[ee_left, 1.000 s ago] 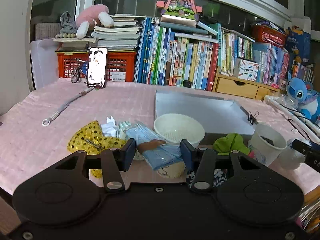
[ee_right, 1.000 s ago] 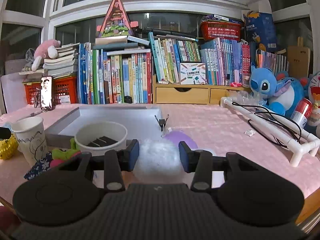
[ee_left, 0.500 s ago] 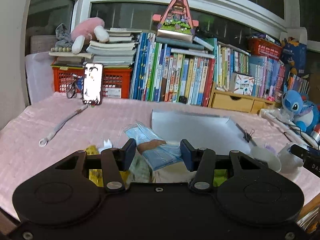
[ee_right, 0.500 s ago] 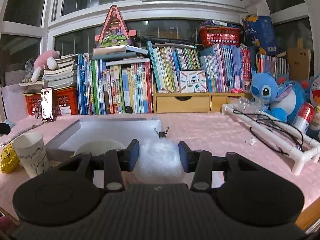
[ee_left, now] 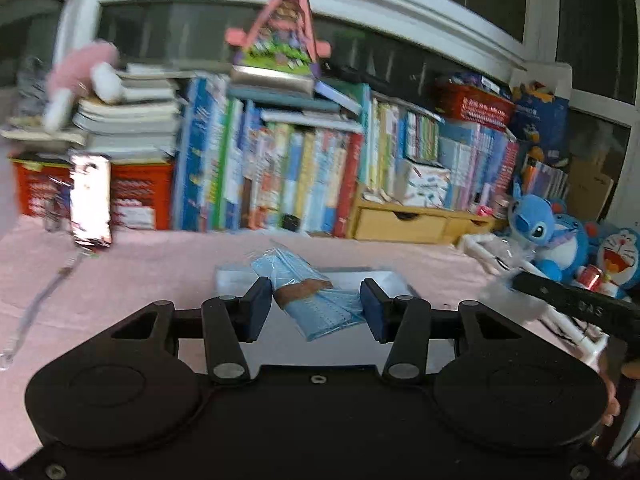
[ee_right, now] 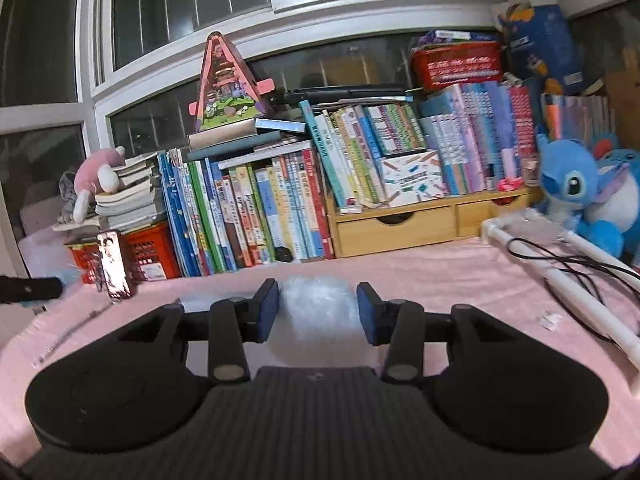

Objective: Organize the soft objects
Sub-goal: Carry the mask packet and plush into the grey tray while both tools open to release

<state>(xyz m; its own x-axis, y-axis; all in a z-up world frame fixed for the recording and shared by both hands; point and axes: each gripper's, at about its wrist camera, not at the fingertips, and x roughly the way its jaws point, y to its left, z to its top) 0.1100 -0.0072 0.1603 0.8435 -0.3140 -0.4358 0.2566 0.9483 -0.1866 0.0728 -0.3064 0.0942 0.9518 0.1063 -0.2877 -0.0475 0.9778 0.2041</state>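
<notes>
Pink tablecloth [ee_right: 440, 280] lies bare ahead; both claws loaded.

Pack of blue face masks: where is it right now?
Left wrist view, centre: the pack of blue face masks sits between the fingers of the left hand-held gripper, held above the pink tablecloth, in front of the grey tray.

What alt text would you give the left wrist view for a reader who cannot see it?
The left gripper holds a pack of blue masks above a pink tablecloth. Behind stand a blurred row of books, a phone and a blue plush.
</notes>
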